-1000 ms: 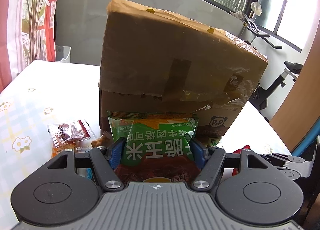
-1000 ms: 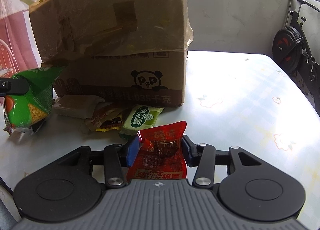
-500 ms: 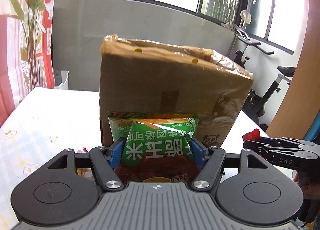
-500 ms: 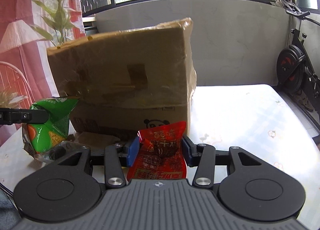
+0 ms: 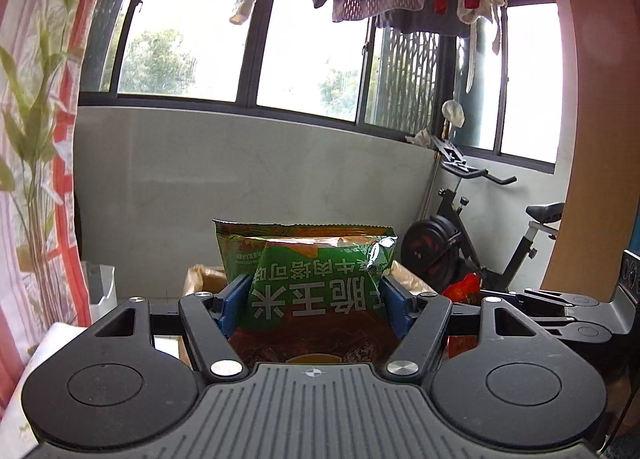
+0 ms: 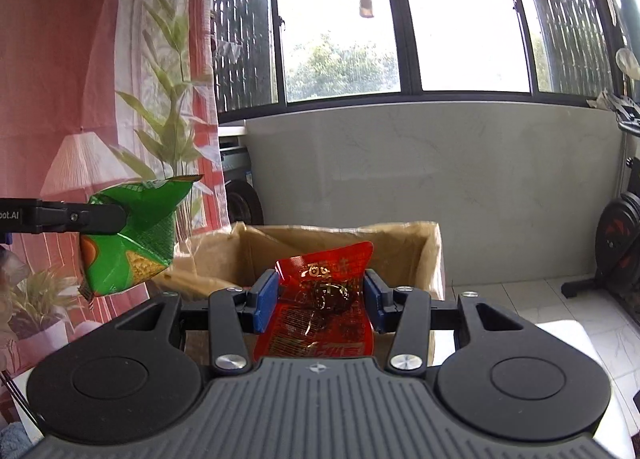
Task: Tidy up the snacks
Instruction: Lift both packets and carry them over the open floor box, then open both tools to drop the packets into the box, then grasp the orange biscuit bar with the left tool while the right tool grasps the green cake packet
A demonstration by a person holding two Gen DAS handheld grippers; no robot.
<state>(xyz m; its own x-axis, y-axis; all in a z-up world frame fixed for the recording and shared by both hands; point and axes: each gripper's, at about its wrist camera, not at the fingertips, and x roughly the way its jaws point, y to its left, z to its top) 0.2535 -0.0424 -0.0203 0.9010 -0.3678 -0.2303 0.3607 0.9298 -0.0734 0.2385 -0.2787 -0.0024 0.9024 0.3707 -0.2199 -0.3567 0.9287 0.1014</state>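
Note:
My left gripper (image 5: 314,295) is shut on a green snack bag (image 5: 308,271) with white Chinese letters, held high above the open cardboard box (image 5: 200,279). My right gripper (image 6: 320,295) is shut on a red snack packet (image 6: 324,295), held just above the box's open top (image 6: 340,255). In the right wrist view the green bag (image 6: 128,247) and the left gripper's finger (image 6: 60,215) show at the left. In the left wrist view the red packet (image 5: 464,287) and the right gripper's fingers (image 5: 552,303) show at the right.
A grey low wall and windows stand behind the box. An exercise bike (image 5: 472,243) is at the right. A curtain (image 6: 100,99) with a leaf print hangs at the left. Laundry hangs overhead. The table's edge (image 5: 40,343) shows at lower left.
Both grippers have risen with their packets from table level to above the box. The box's open top now shows in the right wrist view; the snacks on the table are out of sight.

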